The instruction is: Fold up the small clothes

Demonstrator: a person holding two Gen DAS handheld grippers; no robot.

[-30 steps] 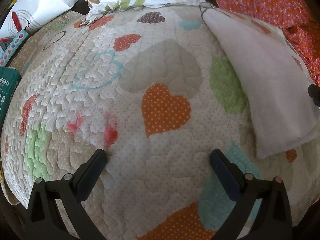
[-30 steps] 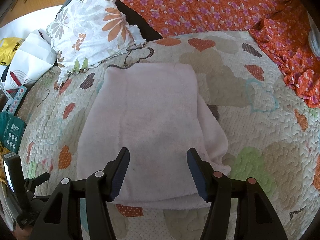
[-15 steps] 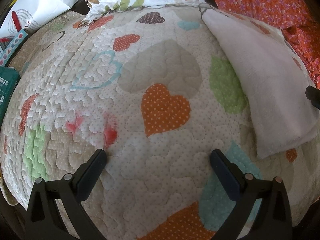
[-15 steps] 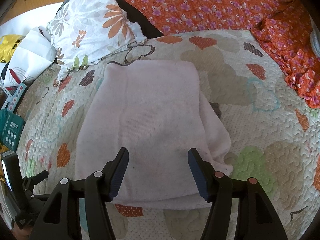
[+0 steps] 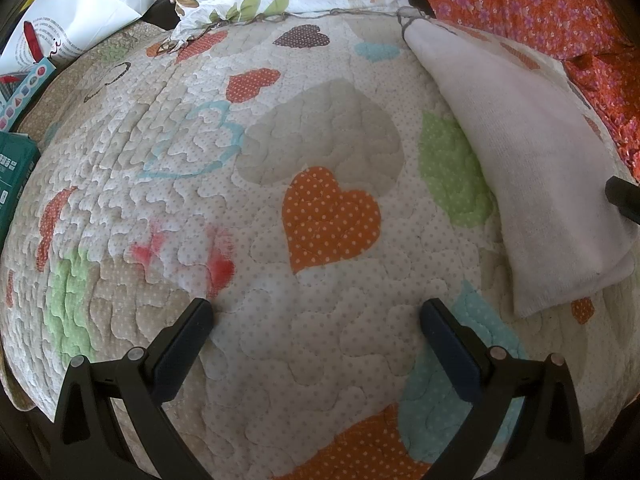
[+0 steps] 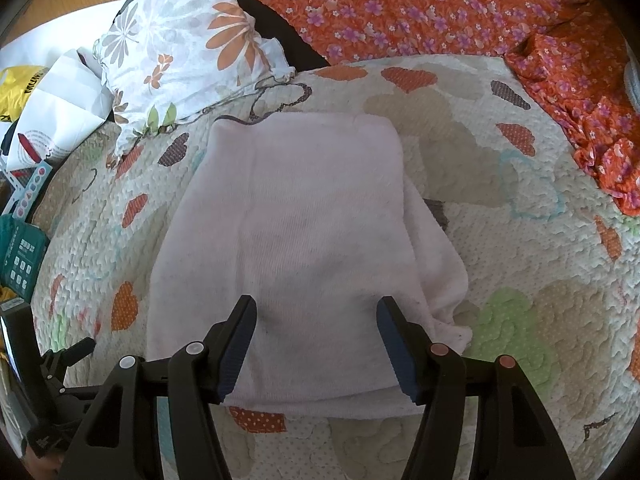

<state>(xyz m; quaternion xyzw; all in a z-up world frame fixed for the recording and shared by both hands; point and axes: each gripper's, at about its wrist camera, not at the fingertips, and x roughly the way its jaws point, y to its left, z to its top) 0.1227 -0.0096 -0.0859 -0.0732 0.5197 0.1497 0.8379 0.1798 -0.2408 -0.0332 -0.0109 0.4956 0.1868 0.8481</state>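
Presently, one folded pink garment lies flat on the quilt. Two grippers: the right gripper hovers over its near edge, jaws wide, empty; the left gripper stands beside it, wide, empty. One floral pillow behind.

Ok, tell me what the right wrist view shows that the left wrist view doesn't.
Only the right wrist view shows the whole folded pale pink cloth, the open right tool over its near edge, and a yellow bag.

Only the left wrist view shows the open left tool over bare quilt, with a big orange heart patch ahead.

Both show the heart quilt, floral pillow and orange flowered fabric.
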